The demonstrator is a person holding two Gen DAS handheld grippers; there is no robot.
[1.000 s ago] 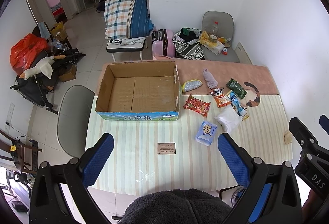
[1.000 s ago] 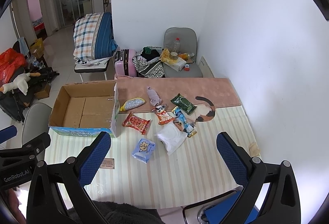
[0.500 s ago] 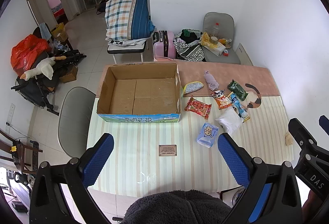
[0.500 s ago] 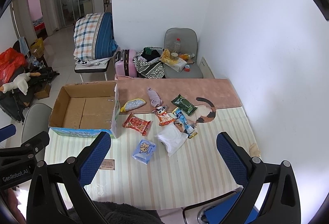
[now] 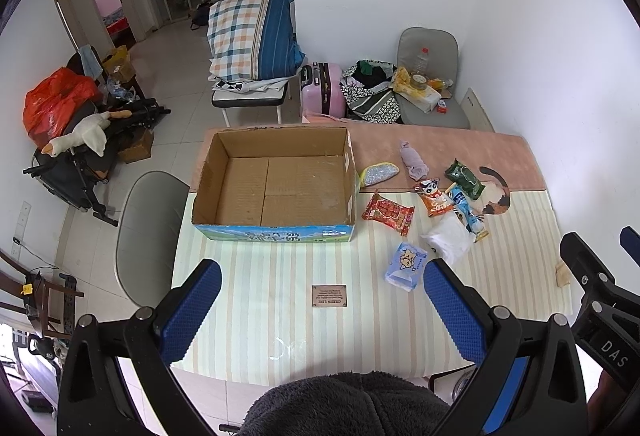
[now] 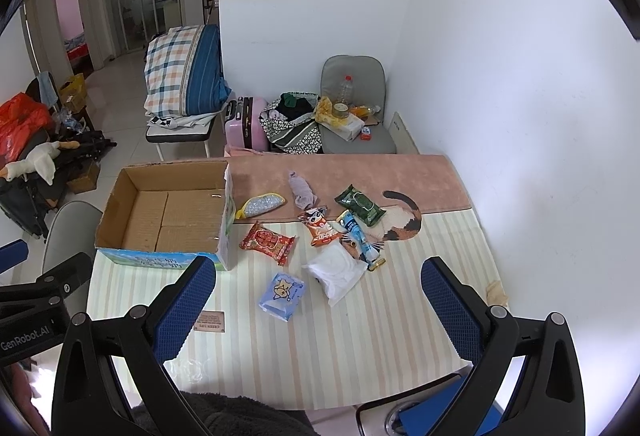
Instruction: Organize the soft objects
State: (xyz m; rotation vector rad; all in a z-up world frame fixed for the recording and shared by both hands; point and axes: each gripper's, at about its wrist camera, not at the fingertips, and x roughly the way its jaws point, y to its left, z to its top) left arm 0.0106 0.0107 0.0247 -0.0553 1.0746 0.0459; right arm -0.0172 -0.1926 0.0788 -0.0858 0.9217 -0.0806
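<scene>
An empty cardboard box (image 5: 276, 187) (image 6: 168, 213) stands open on the left of the table. To its right lie several soft packets: a red snack bag (image 5: 387, 213) (image 6: 267, 242), a blue tissue pack (image 5: 406, 266) (image 6: 282, 296), a white pouch (image 5: 448, 242) (image 6: 338, 272), a green wipes pack (image 5: 464, 179) (image 6: 359, 204), a lilac sock (image 5: 414, 165) (image 6: 302, 189) and a silver-yellow pouch (image 5: 379, 173) (image 6: 260, 204). My left gripper (image 5: 322, 310) and right gripper (image 6: 318, 302) both hover open above the table's near edge, holding nothing.
A striped cloth covers the table (image 5: 256, 308), with a pink runner (image 5: 460, 147) at the back. A small brown label (image 5: 329, 295) lies near the front. A grey chair (image 5: 148, 232) stands at the left, another chair (image 5: 430, 75) with clutter behind, and a white wall on the right.
Both views have shifted very slightly; the table's items sit a touch lower in frame. Nothing was grasped or moved.
</scene>
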